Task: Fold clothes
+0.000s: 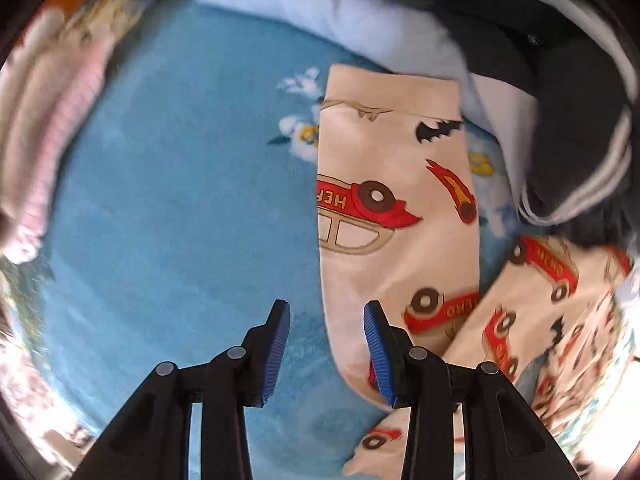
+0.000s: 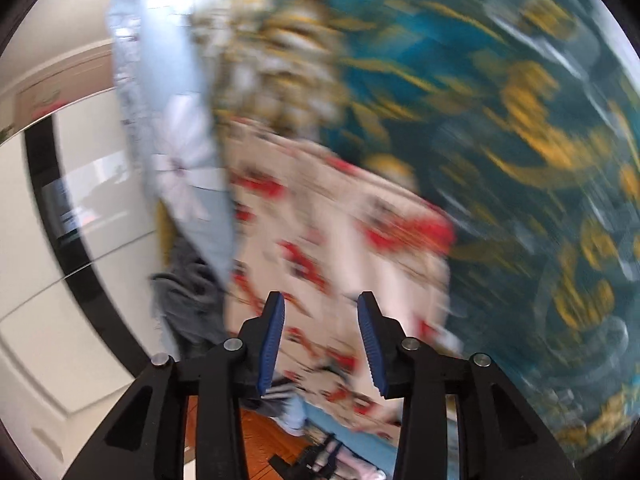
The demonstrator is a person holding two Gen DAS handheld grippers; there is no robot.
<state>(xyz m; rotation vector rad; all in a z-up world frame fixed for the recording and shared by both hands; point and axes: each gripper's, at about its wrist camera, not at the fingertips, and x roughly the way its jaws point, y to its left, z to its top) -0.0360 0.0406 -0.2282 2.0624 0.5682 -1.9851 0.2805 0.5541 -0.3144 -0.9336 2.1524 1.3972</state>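
Motion blur smears most of the right wrist view: the teal and gold fabric toward two o'clock shows no readable pattern, and the cream printed garment shows only red streaks. In the left wrist view, the pink clothing at nine o'clock is blurred, and the dark striped garment is cut off at two o'clock.

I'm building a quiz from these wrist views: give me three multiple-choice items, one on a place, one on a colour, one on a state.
1. Where does the printed cream garment lie?
A. on the blue blanket
B. on a wooden chair
C. in a basket

2. What colour are the cars printed on it?
A. green
B. red
C. purple

3. How is the left gripper?
A. shut on the garment
B. shut on nothing
C. open, holding nothing

Answers: 1 A, blue pile shows around it; 2 B, the car bodies are red; 3 C, a clear gap separates the blue pads.
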